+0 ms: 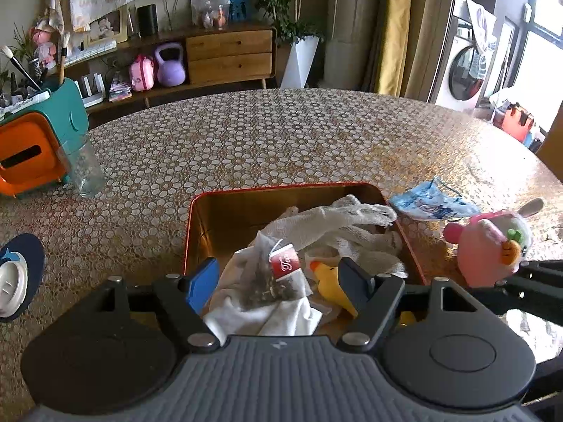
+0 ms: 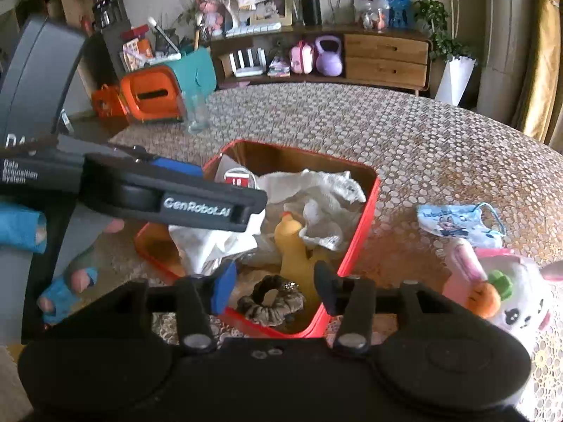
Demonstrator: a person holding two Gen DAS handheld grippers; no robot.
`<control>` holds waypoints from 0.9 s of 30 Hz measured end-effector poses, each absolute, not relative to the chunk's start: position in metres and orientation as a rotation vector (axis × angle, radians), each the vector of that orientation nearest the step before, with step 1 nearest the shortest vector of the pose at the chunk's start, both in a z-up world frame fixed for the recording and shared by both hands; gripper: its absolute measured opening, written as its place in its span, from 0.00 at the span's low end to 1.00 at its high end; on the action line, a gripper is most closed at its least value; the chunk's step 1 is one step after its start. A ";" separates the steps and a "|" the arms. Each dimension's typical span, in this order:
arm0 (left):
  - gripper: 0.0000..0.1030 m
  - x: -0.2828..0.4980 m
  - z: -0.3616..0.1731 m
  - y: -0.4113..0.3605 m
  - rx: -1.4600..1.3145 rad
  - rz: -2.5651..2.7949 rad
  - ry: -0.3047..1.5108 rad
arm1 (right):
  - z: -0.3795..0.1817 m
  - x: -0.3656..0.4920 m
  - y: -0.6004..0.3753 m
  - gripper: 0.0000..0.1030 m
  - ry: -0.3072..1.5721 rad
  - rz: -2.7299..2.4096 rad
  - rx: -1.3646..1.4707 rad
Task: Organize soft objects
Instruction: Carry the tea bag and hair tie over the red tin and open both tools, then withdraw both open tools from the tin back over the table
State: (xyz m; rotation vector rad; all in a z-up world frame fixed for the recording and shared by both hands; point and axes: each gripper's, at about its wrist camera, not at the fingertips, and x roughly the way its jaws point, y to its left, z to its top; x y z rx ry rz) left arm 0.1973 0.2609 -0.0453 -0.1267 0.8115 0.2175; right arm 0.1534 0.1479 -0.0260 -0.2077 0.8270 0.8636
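Observation:
A red-rimmed tin box (image 1: 197, 218) (image 2: 355, 242) sits on the round table and holds a white mesh cloth (image 1: 337, 218) (image 2: 316, 183), a white cloth (image 1: 267, 313) (image 2: 211, 242), a tea bag (image 1: 278, 277), a yellow duck toy (image 1: 330, 288) (image 2: 292, 246) and a brown scrunchie (image 2: 269, 304). My left gripper (image 1: 278, 277) is open above the box's near end, over the tea bag. My right gripper (image 2: 272, 286) is open and empty over the box's near corner. A pink-and-white bunny plush (image 1: 489, 246) (image 2: 506, 295) and a blue face mask (image 1: 432, 204) (image 2: 457, 221) lie on the table right of the box.
An orange and teal organiser (image 1: 31, 151) (image 2: 158, 95) and a glass (image 1: 84, 165) (image 2: 197, 112) stand at the table's far left. A dark coaster with a white lid (image 1: 14, 277) lies at the left edge. A sideboard stands beyond the table.

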 end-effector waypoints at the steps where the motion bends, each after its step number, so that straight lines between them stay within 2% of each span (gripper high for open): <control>1: 0.72 0.195 -0.043 0.260 -0.128 0.219 0.808 | -0.024 0.153 0.145 0.53 0.823 0.863 -0.201; 9: 0.72 0.171 -0.021 0.239 -0.093 0.193 0.756 | -0.001 0.143 0.114 0.61 0.790 0.856 -0.139; 24: 0.72 0.138 0.017 0.165 -0.066 0.069 0.689 | 0.034 0.124 0.002 0.69 0.723 0.758 -0.005; 27: 0.76 0.137 0.019 0.146 -0.069 0.033 0.689 | 0.038 0.121 -0.027 0.69 0.709 0.727 0.025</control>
